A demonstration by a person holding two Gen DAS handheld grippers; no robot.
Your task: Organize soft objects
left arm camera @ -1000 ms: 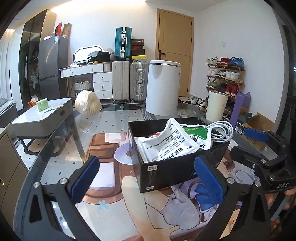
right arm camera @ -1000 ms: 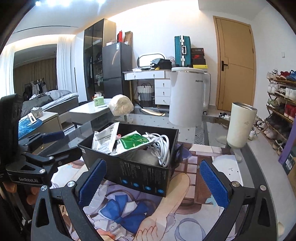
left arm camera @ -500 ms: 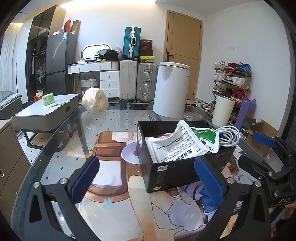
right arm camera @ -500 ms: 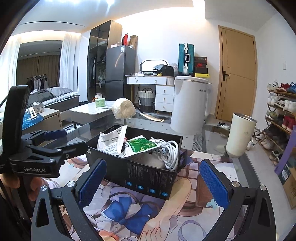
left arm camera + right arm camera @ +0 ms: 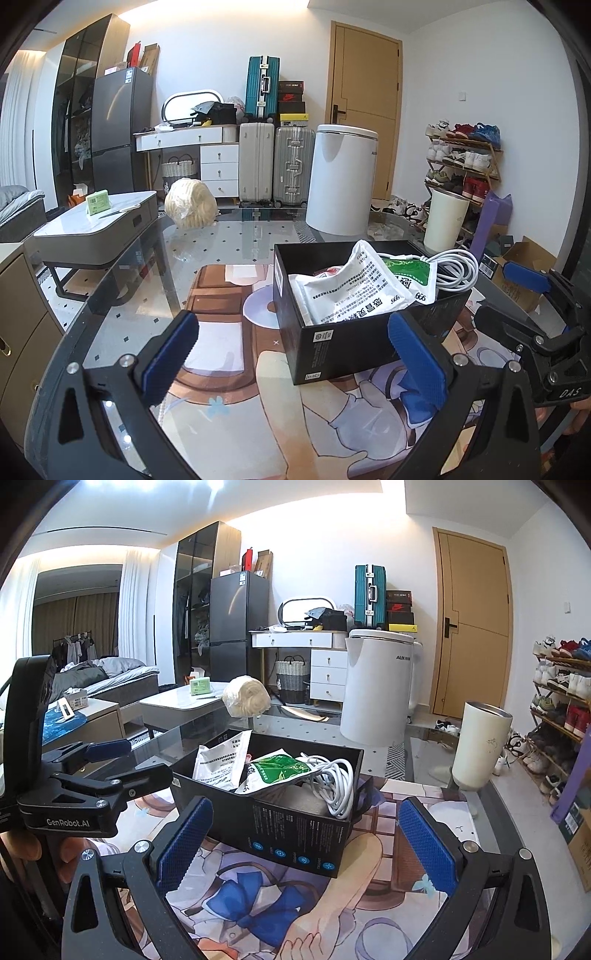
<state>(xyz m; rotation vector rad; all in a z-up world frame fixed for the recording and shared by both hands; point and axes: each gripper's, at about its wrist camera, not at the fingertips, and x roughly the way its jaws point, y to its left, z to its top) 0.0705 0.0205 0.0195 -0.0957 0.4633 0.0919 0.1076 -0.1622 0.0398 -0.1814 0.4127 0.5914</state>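
Left tongs point(image 5: 291, 356): spread wide, nothing between the blue pads, hanging above the printed mat point(image 5: 236, 402) just short of the black box point(image 5: 343, 343). Right tongs point(image 5: 301, 840): also spread wide and empty, facing the box's long side.

Left to right across the table: a bagged pale bundle point(image 5: 190, 203) sits far back on the glass, well apart from the box. Then the box itself, holding a white printed pouch point(image 5: 347, 291) that leans against the near wall, a green-and-white pouch point(image 5: 282, 770) lying half over it, and a coiled white cable point(image 5: 338, 782) draped over the right end. A cream tumbler point(image 5: 480, 746) stands to the right, off the mat.

The pouches look limp and crinkled; the cable coil is loose.

My read: the soft things already lie in the box, so this fits either a finished tidy or a pause before emptying it. I can't settle which. Any grip on a pouch should take a flat edge, squeeze gently, and steer clear of the cable loops.
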